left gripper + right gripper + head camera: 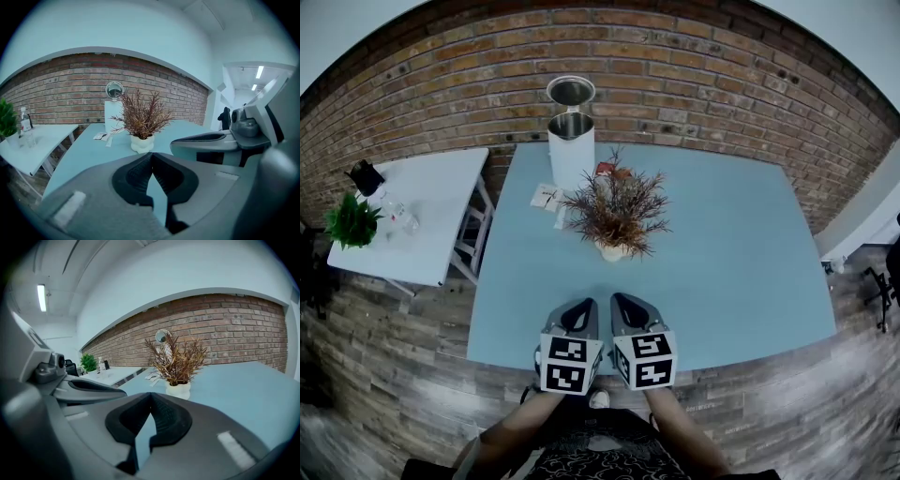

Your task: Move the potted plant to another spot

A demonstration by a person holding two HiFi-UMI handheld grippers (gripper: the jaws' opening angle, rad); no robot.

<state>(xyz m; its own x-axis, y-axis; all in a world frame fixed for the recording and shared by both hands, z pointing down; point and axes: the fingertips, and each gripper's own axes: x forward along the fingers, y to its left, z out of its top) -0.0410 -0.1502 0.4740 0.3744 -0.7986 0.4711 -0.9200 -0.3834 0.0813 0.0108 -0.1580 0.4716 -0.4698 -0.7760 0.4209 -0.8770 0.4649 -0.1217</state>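
The potted plant (615, 214), dry red-brown sprigs in a small white pot (612, 250), stands upright near the middle of the blue table (741, 262). My left gripper (585, 305) and right gripper (620, 301) hover side by side over the table's front edge, a short way in front of the pot and apart from it. Both point at the plant. In the left gripper view the jaws (151, 154) meet at the tips with nothing between them, and the plant (142, 117) is straight ahead. The right gripper (150, 394) is likewise shut and empty, facing the plant (178, 363).
Behind the plant stands a white cylinder with a metal lid (571, 141), with paper slips (546, 197) beside it. A white side table (431, 234) at the left carries a green plant (352, 222) and a bottle (398, 217). The brick wall (722, 84) runs behind.
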